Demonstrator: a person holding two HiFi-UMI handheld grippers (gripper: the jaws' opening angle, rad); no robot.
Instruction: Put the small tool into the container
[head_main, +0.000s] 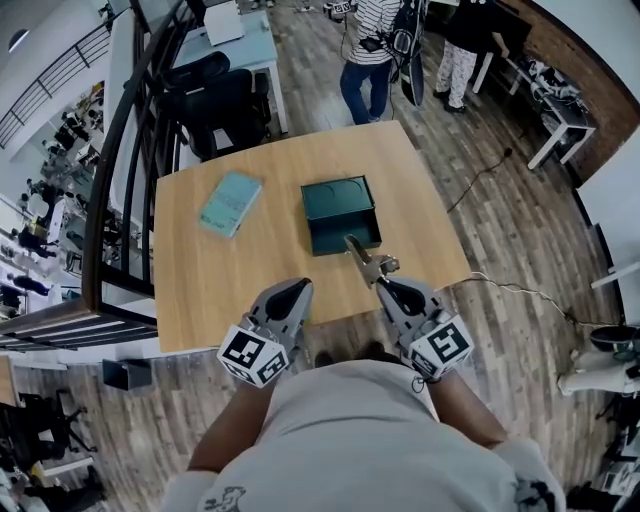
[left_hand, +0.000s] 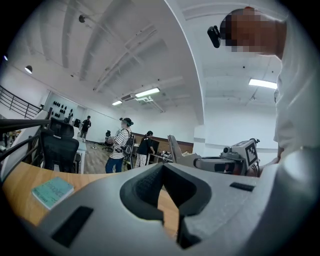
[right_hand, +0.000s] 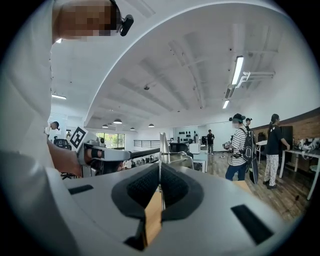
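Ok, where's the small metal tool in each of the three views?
Head view: the small tool juts from the right gripper, tip by the container's near edge.
Left gripper view: just right of centre, a slanted blade.
Right gripper view: dead centre, upright, clamped between the jaws.
Shared landmark: the person in the striped shirt.
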